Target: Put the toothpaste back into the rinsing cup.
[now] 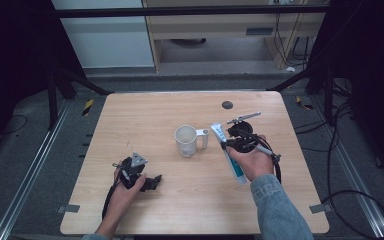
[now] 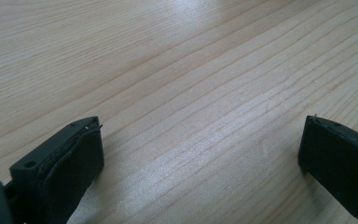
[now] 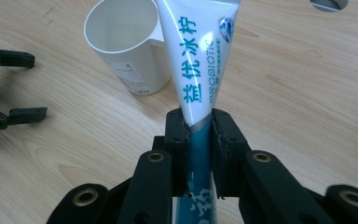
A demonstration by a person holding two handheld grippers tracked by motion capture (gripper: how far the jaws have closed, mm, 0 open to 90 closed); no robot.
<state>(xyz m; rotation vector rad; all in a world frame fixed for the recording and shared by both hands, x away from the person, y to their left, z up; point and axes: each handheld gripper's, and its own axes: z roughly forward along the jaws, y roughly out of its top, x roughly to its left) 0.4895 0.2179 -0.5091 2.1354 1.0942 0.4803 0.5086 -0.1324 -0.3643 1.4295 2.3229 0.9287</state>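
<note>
Here the right gripper [image 3: 199, 140] has its jaws clamped across the toothpaste tube [image 3: 196, 60], whose long axis points toward the white cup [image 3: 126, 46] just ahead, while the left gripper [image 2: 200, 154] sits wide open, empty.

My left claw [image 2: 200, 161] stands wide open, one jaw at the lower left of the frame, the other at the lower right, bare wooden worktop [image 2: 191, 70] between them.

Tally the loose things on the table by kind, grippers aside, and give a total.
White mug: 1
Toothpaste tube, clamped in the right gripper: 1
Total: 2
</note>
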